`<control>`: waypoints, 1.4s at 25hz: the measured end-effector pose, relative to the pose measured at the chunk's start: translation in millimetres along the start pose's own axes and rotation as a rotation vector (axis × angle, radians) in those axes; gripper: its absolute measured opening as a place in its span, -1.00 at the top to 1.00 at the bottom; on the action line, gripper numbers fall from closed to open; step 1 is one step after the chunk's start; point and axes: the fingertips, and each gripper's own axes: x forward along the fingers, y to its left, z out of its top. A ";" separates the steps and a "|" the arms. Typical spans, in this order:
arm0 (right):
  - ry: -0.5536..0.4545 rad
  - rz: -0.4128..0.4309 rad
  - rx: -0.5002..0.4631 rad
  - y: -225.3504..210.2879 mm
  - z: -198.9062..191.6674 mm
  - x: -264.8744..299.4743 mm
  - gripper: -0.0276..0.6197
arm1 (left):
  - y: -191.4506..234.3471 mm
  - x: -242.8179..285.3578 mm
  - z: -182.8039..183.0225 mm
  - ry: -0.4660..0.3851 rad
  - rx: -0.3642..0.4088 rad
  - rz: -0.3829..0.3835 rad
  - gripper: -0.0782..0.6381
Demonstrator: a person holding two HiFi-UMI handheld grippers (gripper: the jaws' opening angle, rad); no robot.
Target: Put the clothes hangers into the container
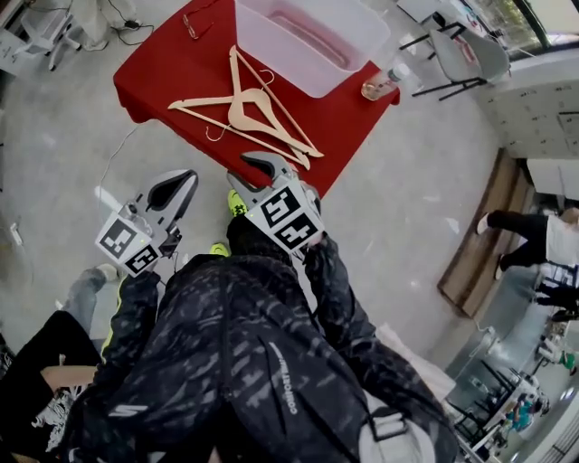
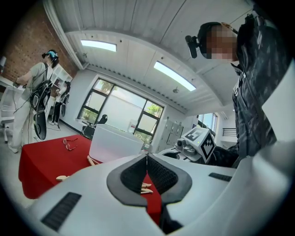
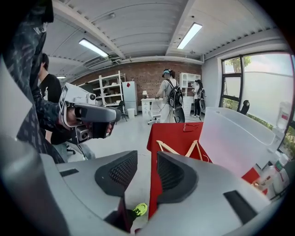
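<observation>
Several pale wooden hangers lie in a loose pile on the red table, just in front of the clear plastic container. Both grippers hover over the floor short of the table's near edge. My left gripper is to the left, its jaws shut with nothing in them. My right gripper is nearer the hangers, with its jaws open and empty. The right gripper view shows the hangers ahead and the container to their right.
A pair of glasses lies at the table's far left corner. A small bottle stands at the right corner beside the container. A chair stands behind the table. Other people stand off to the right.
</observation>
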 end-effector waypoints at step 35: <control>0.205 -0.172 -0.233 -0.2 -72.1 73.7 0.15 | 27.0 -50.6 -83.5 -0.250 0.037 -0.049 0.75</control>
